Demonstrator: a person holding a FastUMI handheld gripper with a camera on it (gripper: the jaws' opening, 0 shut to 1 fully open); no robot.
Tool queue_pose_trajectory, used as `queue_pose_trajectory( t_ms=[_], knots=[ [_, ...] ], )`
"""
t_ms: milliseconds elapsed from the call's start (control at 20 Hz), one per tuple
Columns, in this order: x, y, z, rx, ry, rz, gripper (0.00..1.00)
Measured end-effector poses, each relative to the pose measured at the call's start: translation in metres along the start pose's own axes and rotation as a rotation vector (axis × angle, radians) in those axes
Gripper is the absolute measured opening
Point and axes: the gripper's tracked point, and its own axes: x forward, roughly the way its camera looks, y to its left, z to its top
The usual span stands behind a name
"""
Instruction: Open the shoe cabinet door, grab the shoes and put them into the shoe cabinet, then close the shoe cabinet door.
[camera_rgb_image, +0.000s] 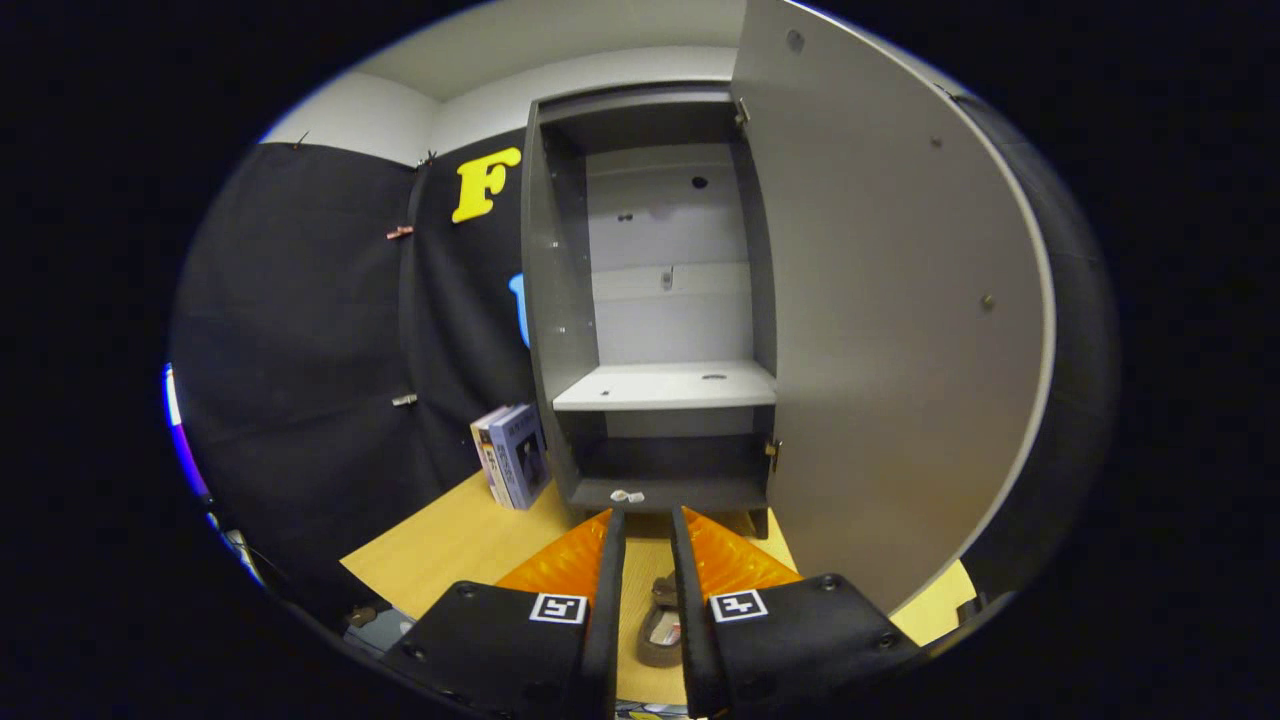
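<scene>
My gripper (648, 520) sits at the bottom centre of the frame, its two fingers running nearly parallel with a narrow gap between them and nothing gripped; the tips end just short of the foot of the shoe cabinet (560, 300). Down in that gap, low in the frame, lies a brown shoe (662, 625) on the wooden tabletop (450, 545). It looks like a sandal with a strap across it, though the fingers hide its sides and I cannot say whether it touches either of them.

The cabinet stands upright in the middle of the frame, grey, its inside open to me. Its door (890, 300) is swung wide and fills the right of the frame, hinged along the cabinet's right edge, its pale inner face toward me. Inside, a light shelf (665, 385) crosses at about mid-height, bare on top apart from a small round hole. Below it is a darker bottom compartment, and on the front lip of the cabinet floor rests a small white bit (627, 495), just ahead of my left fingertip.

To the left of the cabinet's base, two boxes (512, 455) stand upright together on the table, against the black cloth wall.
</scene>
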Motion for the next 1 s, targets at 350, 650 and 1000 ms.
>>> queue_pose_trajectory(
  t_ms=[350, 650, 1000],
  knots=[
    [0.056, 0.0, -0.098, 0.008, 0.191, -0.087, 0.3],
    [0.093, -0.013, -0.18, 0.046, 0.369, -0.21, 0.3],
    [0.124, -0.02, -0.241, 0.074, 0.512, -0.278, 0.31]
  ],
)
